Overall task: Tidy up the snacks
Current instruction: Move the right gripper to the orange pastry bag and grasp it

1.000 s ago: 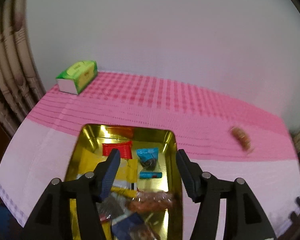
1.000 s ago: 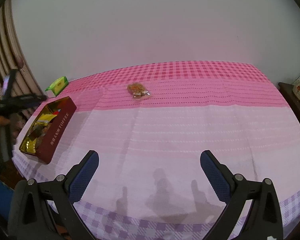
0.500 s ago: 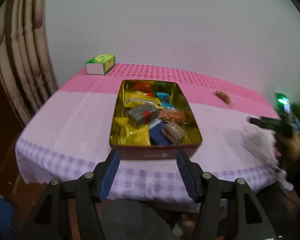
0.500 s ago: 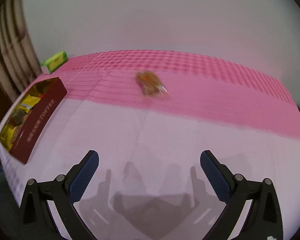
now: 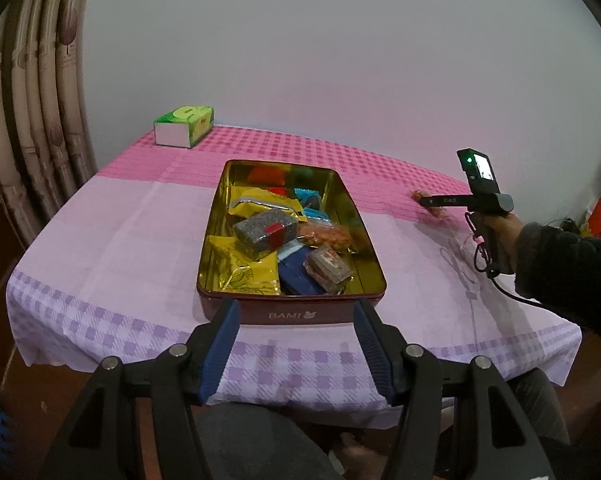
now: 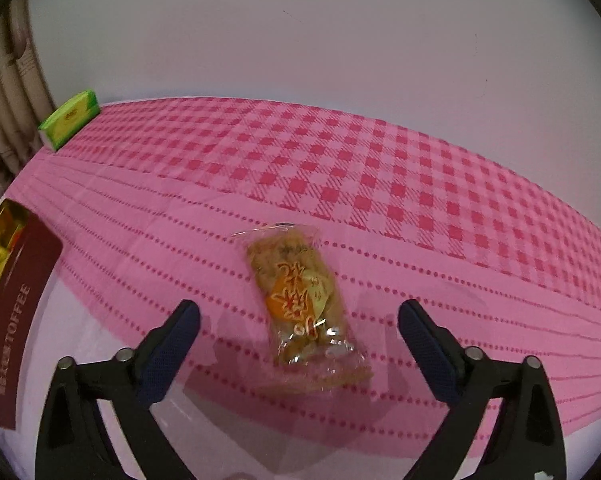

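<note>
The right gripper's [image 6: 298, 312] fingers [image 6: 176, 332] gape wide, astride the snack [image 6: 300, 296], not touching; the left gripper [image 5: 296, 336] gapes before the tin [image 5: 292, 312].

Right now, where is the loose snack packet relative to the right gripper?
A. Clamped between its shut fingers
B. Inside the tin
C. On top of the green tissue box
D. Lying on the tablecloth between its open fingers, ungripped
D: in the right wrist view the snack packet lies flat on the tablecloth with the right gripper open, fingers clear on both sides.
</note>
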